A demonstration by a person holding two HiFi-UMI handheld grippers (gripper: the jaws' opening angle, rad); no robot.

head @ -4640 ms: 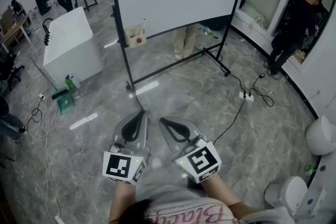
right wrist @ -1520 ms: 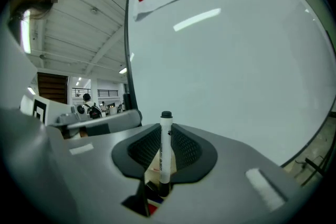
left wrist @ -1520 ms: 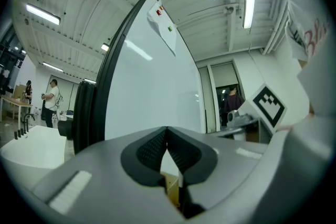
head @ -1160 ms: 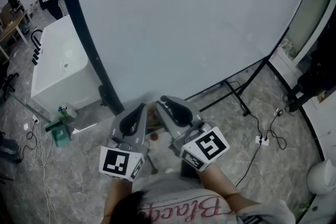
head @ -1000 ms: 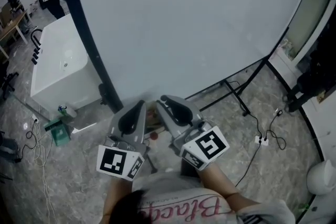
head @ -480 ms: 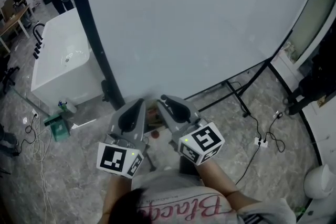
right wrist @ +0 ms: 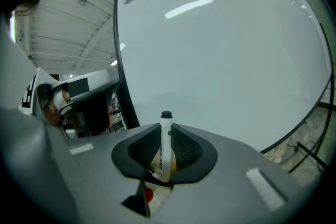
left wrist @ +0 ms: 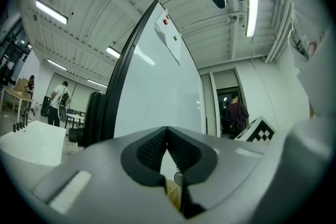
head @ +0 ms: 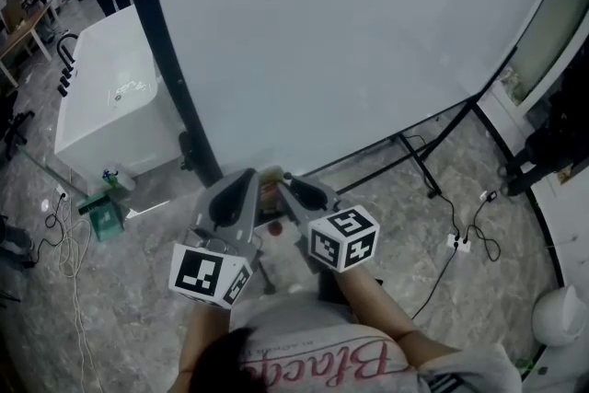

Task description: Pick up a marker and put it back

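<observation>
A white marker (right wrist: pixel 166 143) with a black cap stands upright between the pads of my right gripper (right wrist: pixel 166 153), which is shut on its barrel. Under the jaws sits a small cardboard box (right wrist: pixel 151 192) with something red inside. In the head view the right gripper (head: pixel 287 182) and the left gripper (head: pixel 247 176) are side by side over that box (head: pixel 269 196), at the lower edge of the whiteboard (head: pixel 350 41). The left gripper (left wrist: pixel 167 132) has its tips together and holds nothing.
The whiteboard's black frame post (head: pixel 170 60) runs down on the left, and its stand legs (head: pixel 414 161) reach right over the floor. A white counter (head: pixel 106 106) and a green item (head: pixel 101 218) lie left. A power strip (head: pixel 456 242) and cable lie right.
Since the earliest frame the person has walked up to the whiteboard. Over the last second the right gripper has lifted and turned a little; the left has stayed almost still.
</observation>
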